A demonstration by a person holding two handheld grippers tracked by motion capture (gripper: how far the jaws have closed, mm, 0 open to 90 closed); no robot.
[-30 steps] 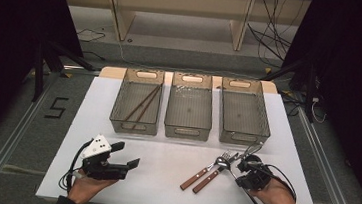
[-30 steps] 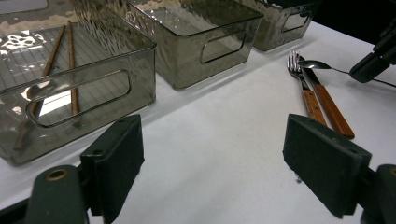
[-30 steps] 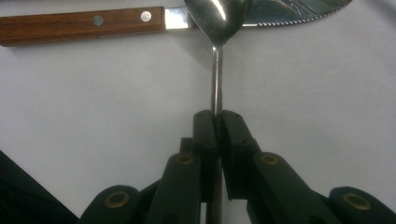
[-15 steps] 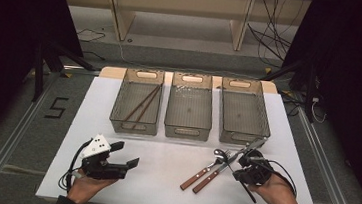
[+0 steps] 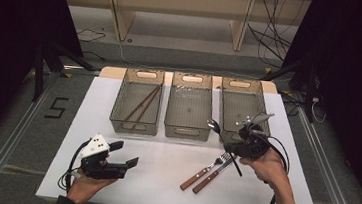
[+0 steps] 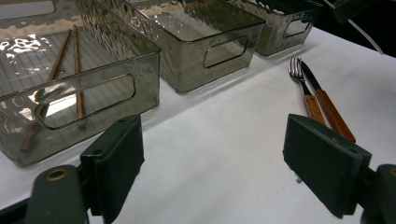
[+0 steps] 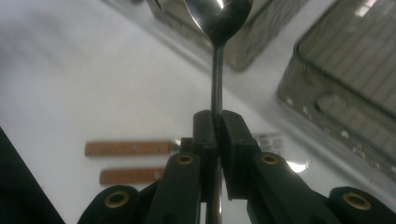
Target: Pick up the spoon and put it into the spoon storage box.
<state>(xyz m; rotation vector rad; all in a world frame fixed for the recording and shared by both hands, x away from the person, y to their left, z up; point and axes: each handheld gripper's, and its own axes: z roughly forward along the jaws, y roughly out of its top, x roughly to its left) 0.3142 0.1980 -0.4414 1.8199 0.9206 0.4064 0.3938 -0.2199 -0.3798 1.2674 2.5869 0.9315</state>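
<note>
**Spoon lifted off the table in the right gripper**

Markings: a large black "5" (image 5: 56, 107) is sitting on the floor left of the table (image 5: 164, 155); no brand or label is readable on the bins or cutlery.

Right gripper (image 7: 217, 123): the jaws are pressing together on the handle of a metal spoon (image 7: 218, 18), pinching it well below the bowl. In the right gripper view the handle is running straight up from between the pads, with the bowl at the top of the frame. In the high view the right gripper (image 5: 232, 148) is holding the spoon (image 5: 215, 127) clear of the table, its bowl pointing toward the gap between the middle bin (image 5: 187, 130) and the right bin (image 5: 226, 106).

Left gripper (image 6: 212, 158): the jaws are standing wide apart, holding and touching nothing. In the high view it (image 5: 126, 154) is resting low at the table's near left corner, in the person's left hand (image 5: 85, 186).

Remaining cutlery: a wooden-handled fork (image 5: 206, 170) and knife (image 5: 214, 175) are lying side by side on the table, just left of and below the right gripper. Two brown chopsticks (image 5: 142, 104) are lying in the left bin (image 5: 118, 103).
</note>
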